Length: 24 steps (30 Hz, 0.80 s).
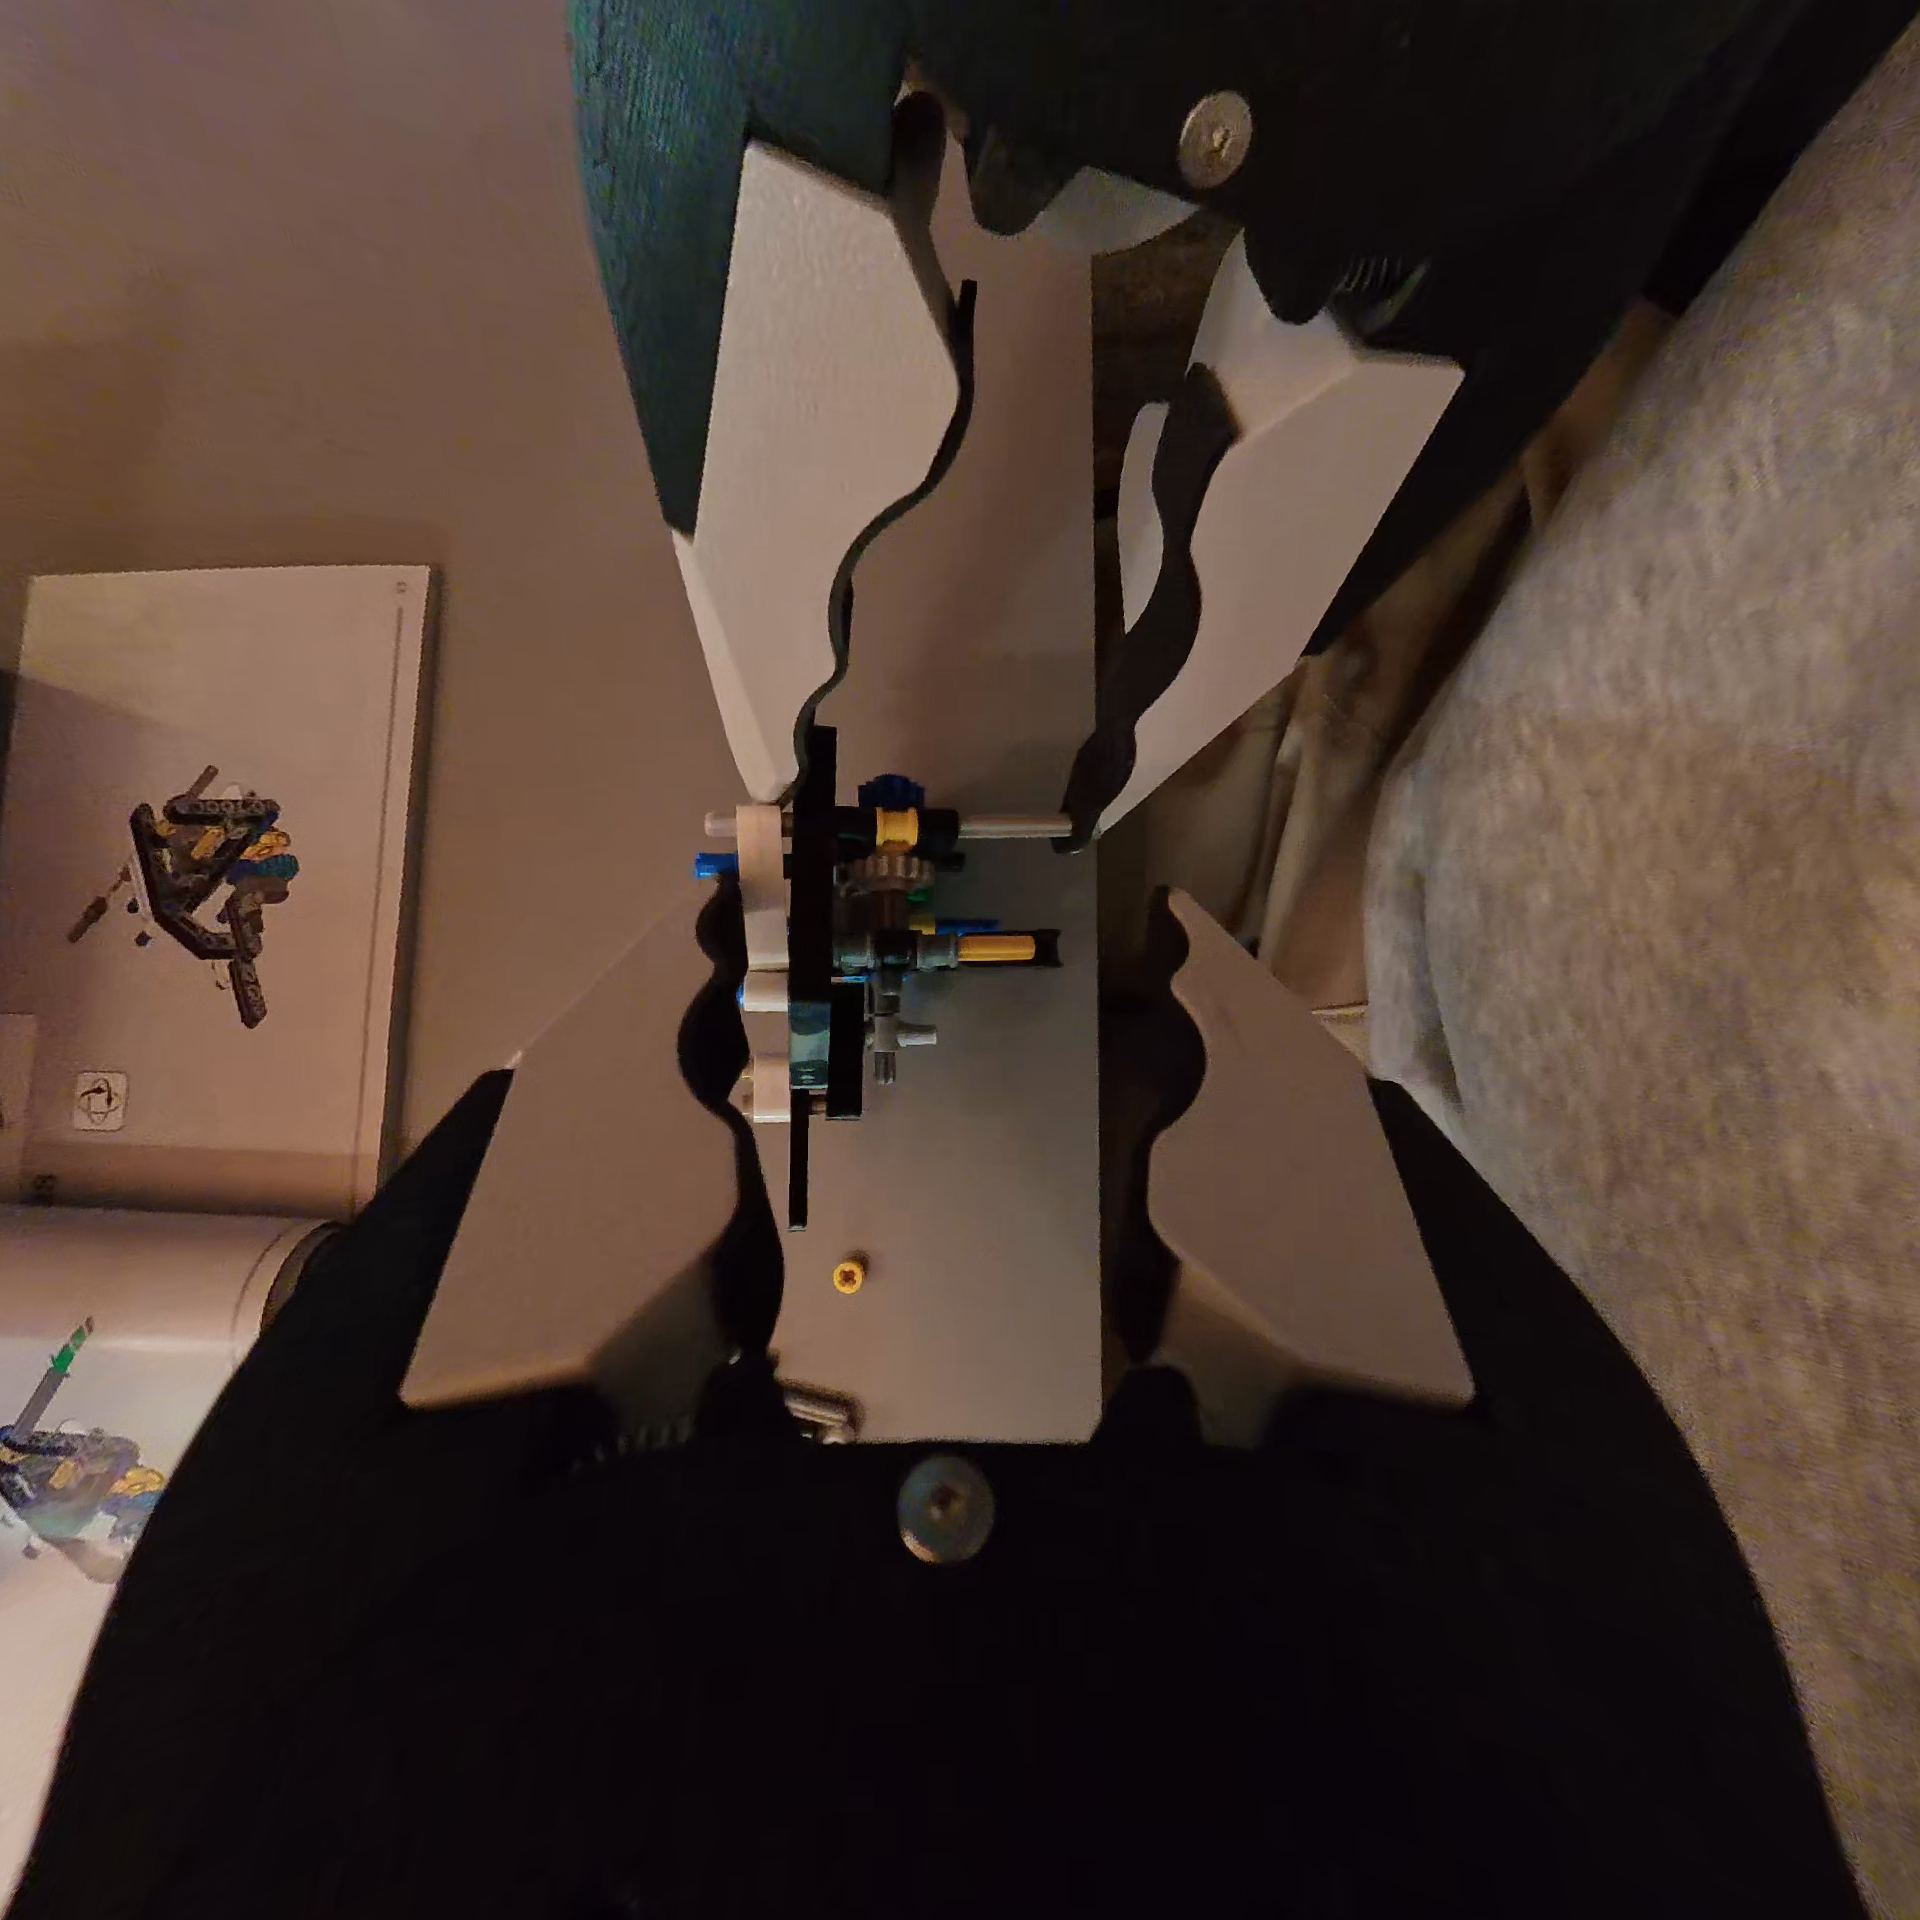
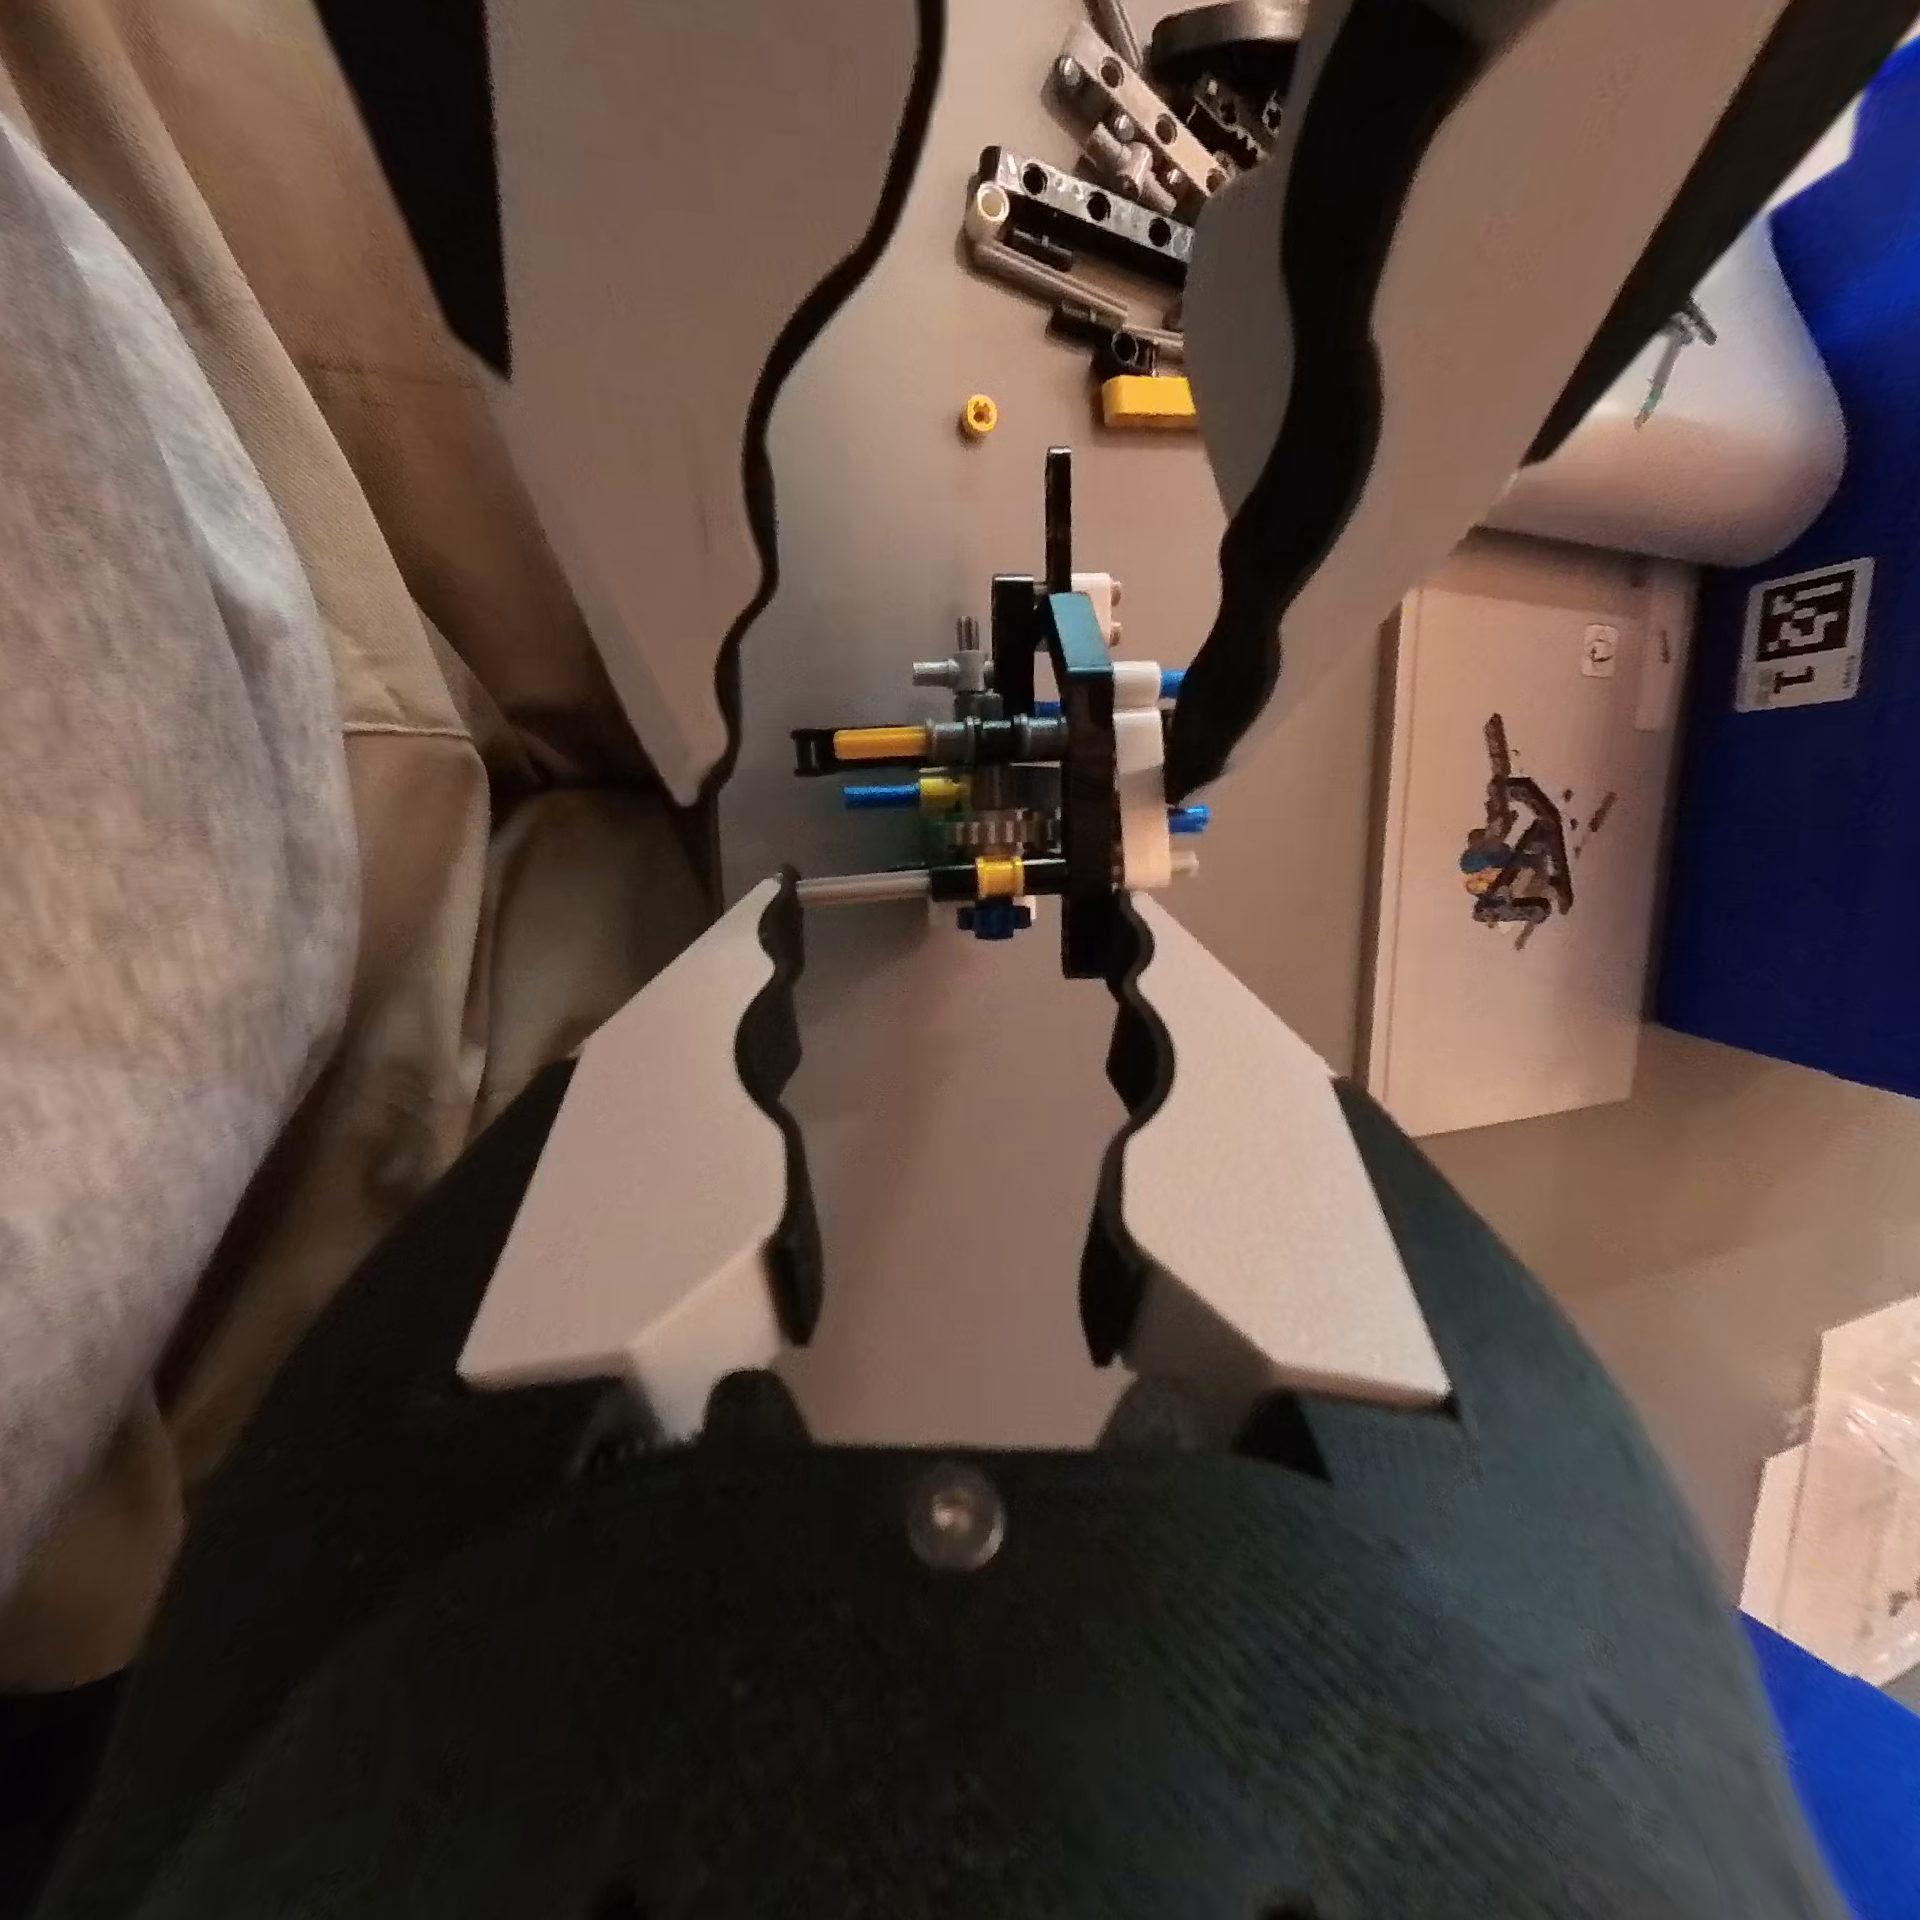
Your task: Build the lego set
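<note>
With the lego model (image 2: 1023,769) at frame centre, the right tool (image 2: 951,914) squeezes its white rod's end against the black beam, the left tool (image 1: 935,914) gapes wide around it: press straight along the rod.

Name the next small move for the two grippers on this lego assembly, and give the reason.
Probably close the left gripper gently on the lego assembly. Its jaws stand wide, one finger beside the white beams, the other well clear. The right gripper spans the white axle's end and the black beam, so it seems to carry the model alone. A second grip should steady it.
</note>
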Each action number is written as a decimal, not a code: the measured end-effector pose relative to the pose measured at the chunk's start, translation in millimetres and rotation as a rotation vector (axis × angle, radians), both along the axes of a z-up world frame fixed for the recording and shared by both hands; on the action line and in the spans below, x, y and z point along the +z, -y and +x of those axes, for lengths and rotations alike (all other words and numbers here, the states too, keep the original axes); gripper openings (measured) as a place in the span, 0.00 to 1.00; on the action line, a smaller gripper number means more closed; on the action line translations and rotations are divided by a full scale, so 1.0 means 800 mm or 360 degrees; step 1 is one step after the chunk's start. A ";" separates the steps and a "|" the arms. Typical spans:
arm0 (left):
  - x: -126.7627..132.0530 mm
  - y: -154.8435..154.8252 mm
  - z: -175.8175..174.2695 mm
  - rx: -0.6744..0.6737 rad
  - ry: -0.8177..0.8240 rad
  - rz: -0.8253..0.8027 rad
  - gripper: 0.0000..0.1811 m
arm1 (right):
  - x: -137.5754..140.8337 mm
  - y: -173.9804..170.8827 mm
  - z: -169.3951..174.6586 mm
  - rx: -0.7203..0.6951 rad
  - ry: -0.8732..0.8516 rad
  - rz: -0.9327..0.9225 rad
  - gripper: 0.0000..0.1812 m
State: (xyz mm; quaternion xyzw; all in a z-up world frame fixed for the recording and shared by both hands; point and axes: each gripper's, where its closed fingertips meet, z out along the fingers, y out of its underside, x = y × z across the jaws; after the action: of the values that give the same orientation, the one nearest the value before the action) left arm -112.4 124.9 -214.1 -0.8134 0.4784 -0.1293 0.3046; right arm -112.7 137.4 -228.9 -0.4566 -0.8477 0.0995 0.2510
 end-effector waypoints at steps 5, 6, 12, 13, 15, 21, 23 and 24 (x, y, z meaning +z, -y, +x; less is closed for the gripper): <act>0.001 -0.009 -0.007 0.0041 0.0012 0.0052 0.31 | 0.001 0.001 -0.001 0.0020 -0.0023 -0.0007 0.33; 0.002 -0.011 -0.008 0.0054 0.0024 0.0049 0.29 | 0.001 0.001 -0.002 0.0015 -0.0024 -0.0017 0.33; 0.001 -0.018 -0.011 0.0116 0.0022 0.0107 0.22 | 0.001 0.003 -0.001 0.0002 -0.0011 -0.0056 0.32; 0.001 -0.018 -0.011 0.0114 0.0023 0.0108 0.22 | 0.001 0.003 -0.001 0.0001 -0.0008 -0.0056 0.33; 0.001 -0.018 -0.011 0.0104 0.0028 0.0114 0.20 | 0.000 0.004 0.001 0.0007 0.0008 -0.0062 0.32; 0.000 -0.017 -0.011 0.0055 -0.0002 0.0127 0.20 | -0.001 0.005 0.000 0.0019 0.0017 -0.0048 0.32; 0.000 -0.018 -0.011 0.0048 0.0000 0.0126 0.19 | -0.001 0.005 -0.001 0.0007 0.0013 -0.0064 0.32; 0.000 -0.018 -0.011 0.0045 0.0006 0.0120 0.19 | -0.001 0.006 -0.001 0.0007 0.0016 -0.0070 0.32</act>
State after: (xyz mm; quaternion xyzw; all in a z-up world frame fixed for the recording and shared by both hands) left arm -121.4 139.0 -214.2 -0.8078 0.4709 -0.1085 0.3376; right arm -113.9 132.9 -229.7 -0.4607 -0.8475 0.1164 0.2364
